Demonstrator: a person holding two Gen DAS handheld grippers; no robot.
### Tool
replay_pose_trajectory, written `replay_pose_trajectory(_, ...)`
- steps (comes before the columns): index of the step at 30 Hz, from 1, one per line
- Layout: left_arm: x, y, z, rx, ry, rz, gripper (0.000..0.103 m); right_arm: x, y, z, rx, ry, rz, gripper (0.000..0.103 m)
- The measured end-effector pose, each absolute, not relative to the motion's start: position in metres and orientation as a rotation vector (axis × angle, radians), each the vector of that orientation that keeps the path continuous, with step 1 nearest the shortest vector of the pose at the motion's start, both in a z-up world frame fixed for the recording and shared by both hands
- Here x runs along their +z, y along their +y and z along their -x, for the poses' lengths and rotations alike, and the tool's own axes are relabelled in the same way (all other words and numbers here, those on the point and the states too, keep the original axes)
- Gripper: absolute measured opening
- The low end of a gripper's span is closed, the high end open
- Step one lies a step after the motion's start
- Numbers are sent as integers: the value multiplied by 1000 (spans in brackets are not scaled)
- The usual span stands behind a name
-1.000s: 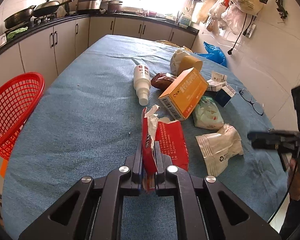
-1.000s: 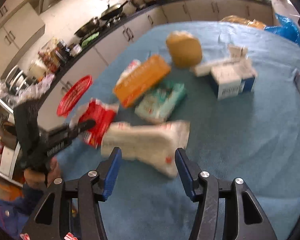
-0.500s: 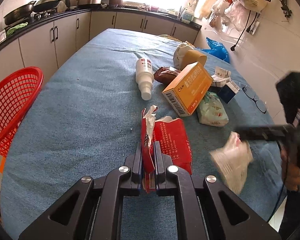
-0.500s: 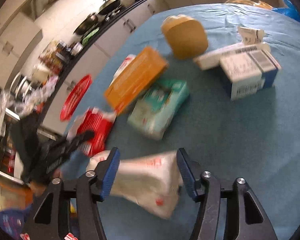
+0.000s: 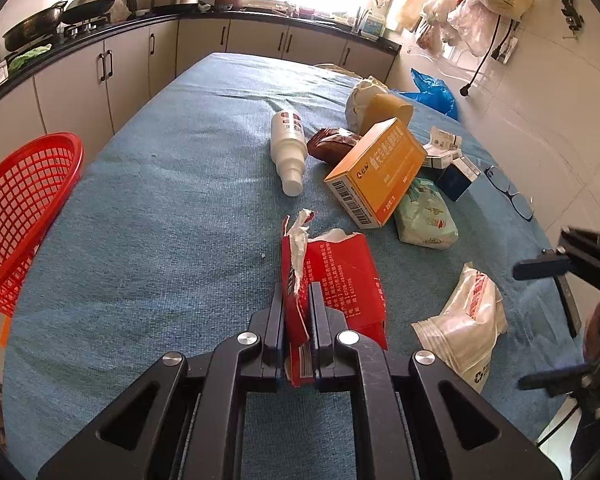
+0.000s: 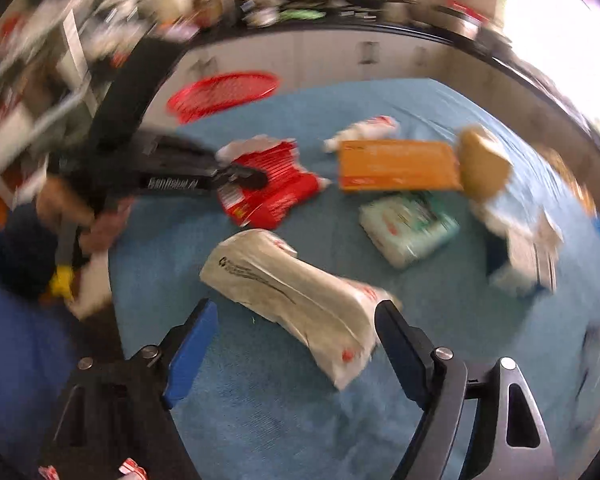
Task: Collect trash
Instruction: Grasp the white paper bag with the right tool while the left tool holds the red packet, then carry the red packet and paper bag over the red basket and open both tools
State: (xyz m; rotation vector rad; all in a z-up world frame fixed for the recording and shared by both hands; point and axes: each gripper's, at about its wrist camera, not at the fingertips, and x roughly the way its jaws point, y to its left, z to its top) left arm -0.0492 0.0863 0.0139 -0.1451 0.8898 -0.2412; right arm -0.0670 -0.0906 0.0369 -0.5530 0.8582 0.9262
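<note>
Orange box point(image 5: 376, 172) beside tissue pack point(image 5: 426, 216)

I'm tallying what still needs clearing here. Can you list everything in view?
table: 1, blue cloth cover, centre
basket: 1, red, table's left edge
torn packet: 1, red, near centre, in left gripper
plastic bag: 1, white, lying near right
box: 1, orange, middle
bottle: 1, white, lying left of box
tissue pack: 1, pale green, right of box
brown wrapper: 1, behind box
small boxes: about 3, white and dark blue, far right
glasses: 1, right edge
left gripper: shut on torn packet
right gripper: open, jaws just widened, over plastic bag
</note>
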Motion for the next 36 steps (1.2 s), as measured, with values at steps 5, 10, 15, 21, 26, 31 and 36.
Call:
replay_pose_trajectory(5, 14, 84, 47, -246, 896, 132, 9, 23, -61, 52, 990, 891, 741, 85)
replay_pose_trajectory(10, 14, 81, 41, -261, 913, 113, 13, 11, -59, 25, 1016, 985, 642, 53)
replay_pose_trajectory(15, 14, 70, 41, -260, 894, 70, 21, 22, -85, 19, 955, 970, 428, 40)
replay_pose_trajectory(21, 23, 71, 52, -242, 826, 85, 6, 43, -118, 35, 777, 885, 124, 39)
replay_pose_trajectory(26, 36, 75, 64, -216, 763, 98, 4, 50, -139, 46, 651, 805, -64, 39)
replay_pose_trajectory(31, 48, 80, 74, -178, 703, 101, 4, 50, -132, 51, 600, 779, -149, 40)
replay_pose_trajectory(36, 54, 89, 78, -147, 675, 111, 4, 49, -113, 50, 614, 808, -153, 40)
